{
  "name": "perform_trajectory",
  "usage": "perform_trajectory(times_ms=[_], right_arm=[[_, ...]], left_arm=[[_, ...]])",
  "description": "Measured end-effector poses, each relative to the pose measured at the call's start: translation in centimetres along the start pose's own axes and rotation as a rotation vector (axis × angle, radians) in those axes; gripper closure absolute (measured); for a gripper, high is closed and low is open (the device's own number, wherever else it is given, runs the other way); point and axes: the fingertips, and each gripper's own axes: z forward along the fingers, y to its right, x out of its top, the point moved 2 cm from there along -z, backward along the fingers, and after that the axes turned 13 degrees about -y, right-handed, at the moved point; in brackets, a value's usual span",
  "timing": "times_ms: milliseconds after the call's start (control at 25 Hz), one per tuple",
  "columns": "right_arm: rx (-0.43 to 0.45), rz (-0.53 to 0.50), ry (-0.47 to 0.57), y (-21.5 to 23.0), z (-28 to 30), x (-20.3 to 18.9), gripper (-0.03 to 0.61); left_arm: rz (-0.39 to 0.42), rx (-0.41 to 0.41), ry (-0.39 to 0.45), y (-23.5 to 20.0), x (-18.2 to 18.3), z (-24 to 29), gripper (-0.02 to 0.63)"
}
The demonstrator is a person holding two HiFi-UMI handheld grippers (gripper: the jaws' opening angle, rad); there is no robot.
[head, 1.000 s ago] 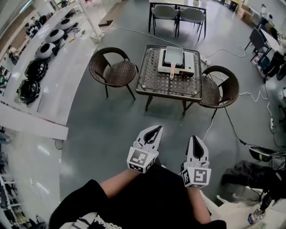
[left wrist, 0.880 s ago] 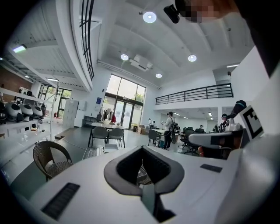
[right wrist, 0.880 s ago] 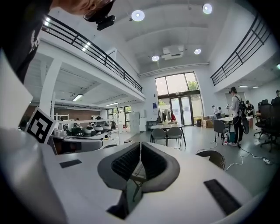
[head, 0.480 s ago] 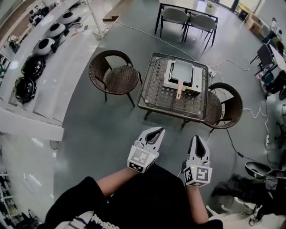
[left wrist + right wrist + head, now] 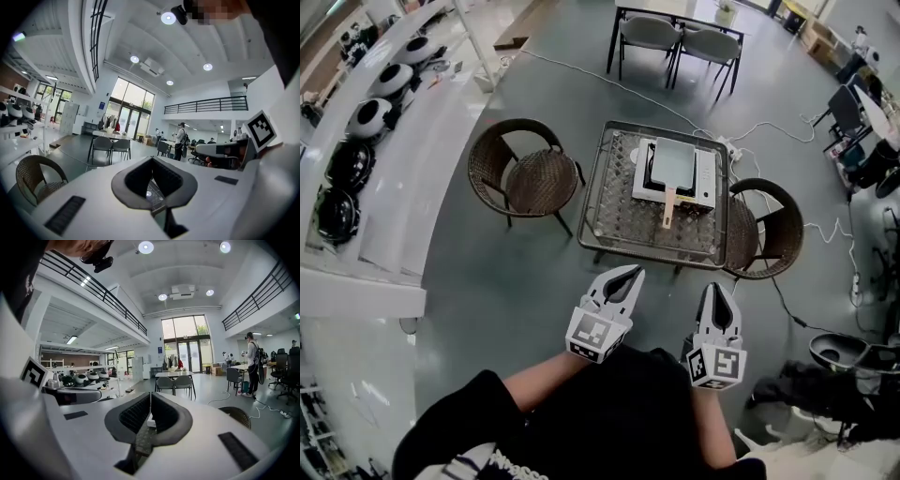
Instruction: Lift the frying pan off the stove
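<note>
In the head view, a square grey frying pan (image 5: 672, 167) with a pale wooden handle (image 5: 668, 211) rests on a white tabletop stove (image 5: 705, 178). The stove stands on a low glass-and-wicker table (image 5: 619, 202) some way ahead on the floor. My left gripper (image 5: 630, 272) and right gripper (image 5: 718, 289) are held close to the body, well short of the table, both shut with nothing between the jaws. The left gripper view shows its closed tips (image 5: 151, 158) with the table partly behind them. In the right gripper view the closed tips (image 5: 150, 393) hide most of the stove.
A brown wicker chair (image 5: 523, 173) stands left of the table and another (image 5: 764, 225) at its right. White cables (image 5: 825, 202) trail over the grey floor on the right. A long white counter (image 5: 403, 169) with round appliances runs along the left. Two grey chairs (image 5: 675, 42) stand at the back.
The head view has swung a little, so the table sits slightly lower and more central in the frame. Both grippers keep the same place and stay shut.
</note>
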Motion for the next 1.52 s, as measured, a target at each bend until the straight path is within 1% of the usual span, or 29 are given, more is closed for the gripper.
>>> perform_trajectory(times_ms=[120, 280, 440, 600, 760, 880, 1000, 1160, 1280, 1320, 1520], right_arm=[[-0.022, 0.016, -0.012, 0.5, 1.2, 0.0, 0.548], [-0.039, 0.035, -0.026, 1.3, 2.5, -0.7, 0.548], [-0.035, 0.035, -0.029, 2.1, 4.6, -0.1, 0.546], [-0.005, 0.022, -0.026, 3.0, 6.9, 1.1, 0.546], [0.030, -0.001, -0.010, 4.8, 10.4, 2.3, 0.546], [0.061, -0.009, -0.018, 7.0, 13.6, 3.0, 0.548], [0.072, 0.011, -0.044, 9.2, 16.7, 4.5, 0.548], [0.117, 0.004, -0.060, 12.0, 21.0, 6.3, 0.548], [0.136, -0.001, -0.074, 14.4, 23.6, 7.2, 0.548], [0.143, -0.003, -0.077, 15.1, 24.4, 7.4, 0.548], [0.156, 0.006, -0.097, 17.4, 28.4, 8.4, 0.548]], left_arm=[[-0.007, -0.009, -0.023, -1.3, 0.1, 1.5, 0.598], [-0.015, -0.020, -0.050, -2.0, -0.3, 2.7, 0.600], [-0.038, -0.018, -0.066, -3.0, -0.8, 4.7, 0.600], [-0.050, 0.016, -0.082, -4.1, -0.5, 6.5, 0.598], [-0.048, 0.054, -0.094, -5.5, 0.0, 9.5, 0.598], [-0.055, 0.081, -0.107, -6.1, 0.7, 12.3, 0.598], [-0.067, 0.122, -0.113, -6.9, 1.8, 15.4, 0.600], [-0.107, 0.164, -0.157, -8.4, 2.3, 20.4, 0.600], [-0.060, 0.204, -0.183, -8.3, 2.4, 23.5, 0.600], [-0.058, 0.210, -0.195, -8.3, 2.3, 24.5, 0.600], [-0.150, 0.231, -0.282, -10.0, 0.1, 28.5, 0.598]])
